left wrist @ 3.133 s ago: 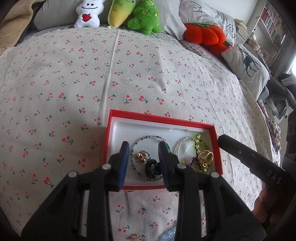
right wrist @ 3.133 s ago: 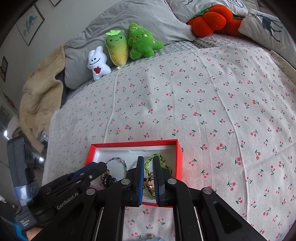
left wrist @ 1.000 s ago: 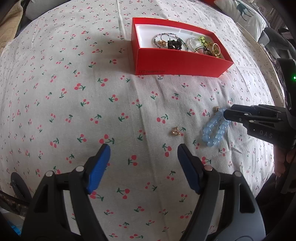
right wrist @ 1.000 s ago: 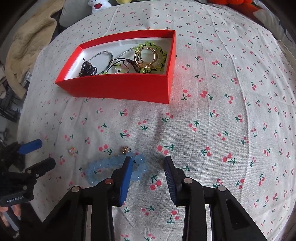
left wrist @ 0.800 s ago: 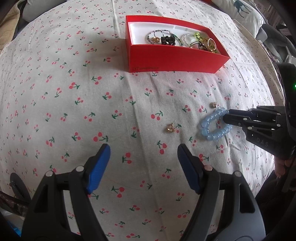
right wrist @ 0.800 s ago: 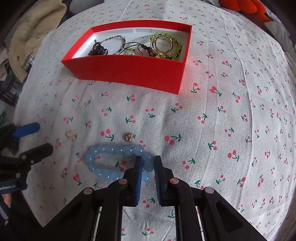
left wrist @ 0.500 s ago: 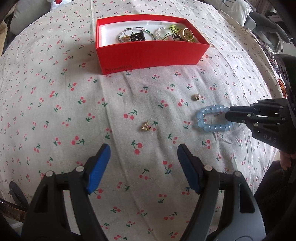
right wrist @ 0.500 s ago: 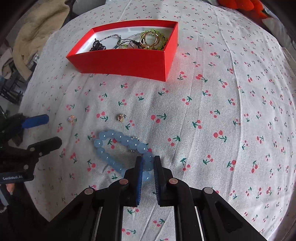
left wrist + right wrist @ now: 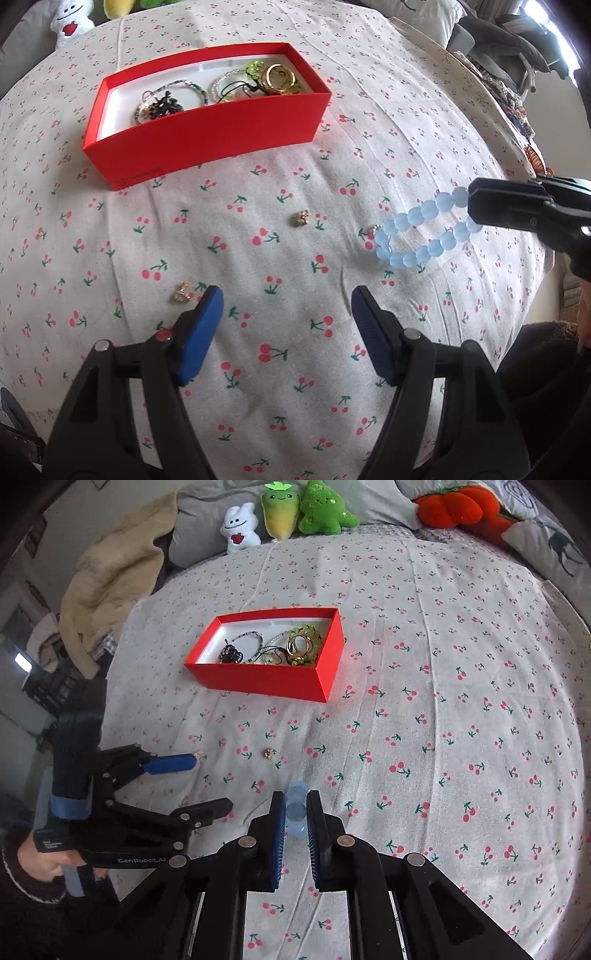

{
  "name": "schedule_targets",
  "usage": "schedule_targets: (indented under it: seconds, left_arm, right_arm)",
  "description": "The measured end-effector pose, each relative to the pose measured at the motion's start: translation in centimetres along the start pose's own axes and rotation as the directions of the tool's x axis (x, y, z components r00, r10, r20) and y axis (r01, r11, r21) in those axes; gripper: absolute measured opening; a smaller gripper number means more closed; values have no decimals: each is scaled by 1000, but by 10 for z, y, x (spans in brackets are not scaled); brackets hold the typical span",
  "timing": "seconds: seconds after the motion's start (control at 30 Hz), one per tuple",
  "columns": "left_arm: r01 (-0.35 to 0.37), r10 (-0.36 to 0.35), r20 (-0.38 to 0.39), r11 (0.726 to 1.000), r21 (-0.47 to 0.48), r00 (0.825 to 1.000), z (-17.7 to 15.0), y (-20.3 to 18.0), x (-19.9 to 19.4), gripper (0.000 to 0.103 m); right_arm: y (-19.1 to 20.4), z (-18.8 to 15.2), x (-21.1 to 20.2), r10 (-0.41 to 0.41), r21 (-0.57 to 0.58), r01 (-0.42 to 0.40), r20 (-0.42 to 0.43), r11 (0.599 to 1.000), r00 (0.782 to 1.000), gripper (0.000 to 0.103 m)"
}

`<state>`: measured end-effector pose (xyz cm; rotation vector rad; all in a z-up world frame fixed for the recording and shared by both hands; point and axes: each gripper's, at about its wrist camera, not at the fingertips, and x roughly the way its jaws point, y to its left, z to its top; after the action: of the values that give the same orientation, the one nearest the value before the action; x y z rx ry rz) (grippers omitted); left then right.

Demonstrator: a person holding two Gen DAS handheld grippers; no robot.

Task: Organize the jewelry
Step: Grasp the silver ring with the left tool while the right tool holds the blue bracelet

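Observation:
My right gripper (image 9: 296, 798) is shut on a pale blue bead bracelet (image 9: 297, 810), which it holds above the cherry-print sheet. In the left wrist view the bracelet (image 9: 428, 209) hangs in a loop from the right gripper (image 9: 474, 206) at the right. My left gripper (image 9: 286, 297) hovers low over the sheet, jaws closing with nothing between them. One small gold earring (image 9: 181, 295) lies just outside its left finger. A second earring (image 9: 303, 218) lies farther ahead. The red box (image 9: 207, 129) beyond them holds several bracelets and rings.
Plush toys (image 9: 291, 513), grey pillows and an orange cushion (image 9: 454, 502) line the bed's far end. A beige blanket (image 9: 110, 576) is heaped at the left. A person's hand (image 9: 40, 856) holds the left gripper (image 9: 210, 782).
The right gripper closed on the blue bracelet and raised it off the sheet. The left gripper shifted sideways, so the near earring now sits by its left finger, and its jaws narrowed slightly.

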<state>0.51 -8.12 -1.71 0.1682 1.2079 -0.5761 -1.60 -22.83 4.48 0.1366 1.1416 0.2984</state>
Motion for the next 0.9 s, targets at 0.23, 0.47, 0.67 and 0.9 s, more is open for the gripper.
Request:
schedule_targets:
  seconds: [0.23,0.47,0.67,0.9]
  left_arm:
    - [67,-70,29,992,109,997,7,-37,22,44]
    - [77,-87,57,984,160,995,12,-60,34,41]
    - [76,-88,72,984,162,993,19,-69,41,41]
    - [46,-62,90,985,167,994,21,-75,45,36]
  right_arm:
    - [-9,-1,-25,0,18,-2,66,1000,998,11]
    - [-30,-11,-25,-33,54,30,52,998,998,11]
    - [-48,-17,-23,-59,88,56,34,995,998,11]
    - [-67,-20,-25,-67,136,63,27,989,997,11]
